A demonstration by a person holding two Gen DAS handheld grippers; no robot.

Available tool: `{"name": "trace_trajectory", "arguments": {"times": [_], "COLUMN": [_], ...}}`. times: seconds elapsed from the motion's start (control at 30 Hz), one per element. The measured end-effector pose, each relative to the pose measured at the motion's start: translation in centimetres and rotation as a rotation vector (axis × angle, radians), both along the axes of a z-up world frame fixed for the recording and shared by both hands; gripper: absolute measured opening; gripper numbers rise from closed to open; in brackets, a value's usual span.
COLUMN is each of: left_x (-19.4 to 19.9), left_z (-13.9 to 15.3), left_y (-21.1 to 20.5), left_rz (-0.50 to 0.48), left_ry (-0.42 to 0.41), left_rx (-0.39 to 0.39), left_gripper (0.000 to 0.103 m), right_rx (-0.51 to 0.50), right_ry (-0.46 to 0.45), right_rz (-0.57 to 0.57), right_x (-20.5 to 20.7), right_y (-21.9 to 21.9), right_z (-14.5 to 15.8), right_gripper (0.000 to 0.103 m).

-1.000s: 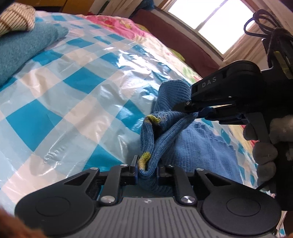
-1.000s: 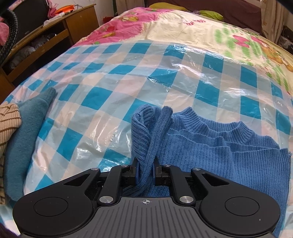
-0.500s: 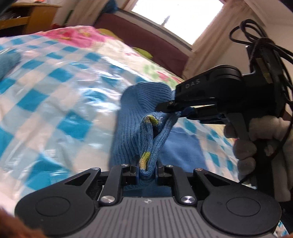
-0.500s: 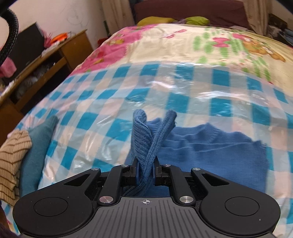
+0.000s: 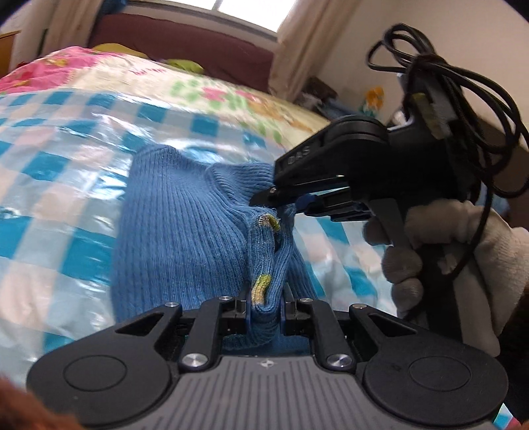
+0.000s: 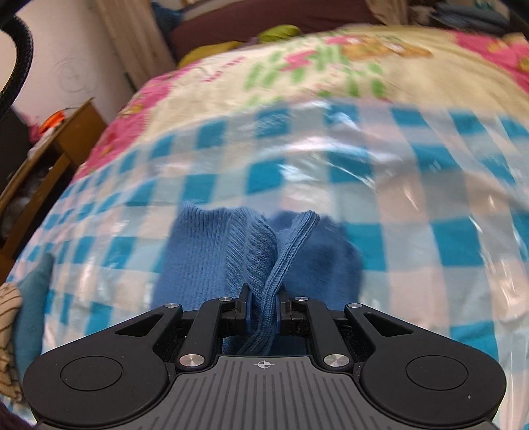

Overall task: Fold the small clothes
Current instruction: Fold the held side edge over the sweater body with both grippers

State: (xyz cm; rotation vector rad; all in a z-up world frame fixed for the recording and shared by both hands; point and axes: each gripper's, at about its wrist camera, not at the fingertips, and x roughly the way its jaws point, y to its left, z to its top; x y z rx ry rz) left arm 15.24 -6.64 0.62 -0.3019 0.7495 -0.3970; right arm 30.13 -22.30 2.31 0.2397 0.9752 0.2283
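1. Now keep left gripper [image 5: 264, 306] and right gripper [image 6: 263, 307] pinched tight on sweater [image 5: 185, 231].
2. Carry lifted edge evenly over the part lying on sheet [image 5: 49, 185].
3. Lay flat, then let go.

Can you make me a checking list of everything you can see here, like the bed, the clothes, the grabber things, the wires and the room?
Surface: bed under a shiny blue-checked plastic sheet, over a cartoon bedspread.
Job's things: blue knit sweater, bunched and lifted at one edge.
Clutter: teal garment and striped beige garment at the sheet's left edge.
Grippers: left gripper shut on the sweater; right gripper shut on it too, held by a gloved hand.
Cables: black cable looped on the right gripper.
Surroundings: window, curtains, wooden desk.
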Motion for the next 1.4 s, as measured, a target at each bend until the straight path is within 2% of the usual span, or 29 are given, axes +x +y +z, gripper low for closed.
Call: {"name": "trace_trajectory", "arguments": {"times": [0.17, 0.3, 0.53, 0.6, 0.67, 0.8, 0.9, 1.13, 1.3, 1.37, 1.4], "left_x": [0.0, 0.3, 0.2, 0.2, 0.0, -0.7, -1.1, -1.3, -1.5, -2.1, -2.6], "left_z": [-1.2, -1.4, -0.9, -0.8, -0.5, 0.1, 0.2, 0.0, -0.4, -0.2, -0.1], "left_y": [-1.8, -1.6, -2.1, -2.3, -2.4, -2.7, -3.1, -5.2, -6.0, -5.7, -5.4], "left_rz": [-0.030, -0.031, -0.036, -0.035, -0.034, -0.044, -0.058, -0.101, -0.140, -0.159, -0.173], "left_ry": [0.024, 0.030, 0.020, 0.018, 0.012, -0.027, -0.045, -0.051, -0.026, -0.015, -0.012], "left_rx": [0.047, 0.067, 0.102, 0.108, 0.111, 0.122, 0.131, 0.167, 0.187, 0.185, 0.179], "left_gripper": [0.019, 0.019, 0.019, 0.019, 0.019, 0.019, 0.019, 0.020, 0.027, 0.031, 0.032], "right_rx": [0.046, 0.096, 0.112, 0.092, 0.084, 0.172, 0.203, 0.135, 0.117, 0.093, 0.079], "right_ry": [0.020, 0.030, 0.026, 0.015, -0.007, -0.057, -0.056, -0.038, -0.025, -0.045, -0.058], "right_rz": [-0.013, -0.017, -0.016, -0.014, -0.001, -0.015, -0.049, -0.032, -0.011, -0.031, -0.045], "right_x": [-0.1, 0.1, 0.5, 0.6, 0.5, -0.3, -0.4, -0.1, -0.4, -1.1, -1.5], "right_y": [-2.0, -2.5, -2.4, -2.1, -1.8, -3.2, -4.5, -4.6, -4.8, -5.3, -5.6], "right_z": [-2.0, -2.5, -2.7, -2.5, -2.0, -1.0, -1.4, -2.9, -2.4, -1.8, -1.4], "right_gripper": [0.012, 0.019, 0.022, 0.022, 0.016, 0.012, 0.012, 0.012, 0.022, 0.032, 0.034]}}
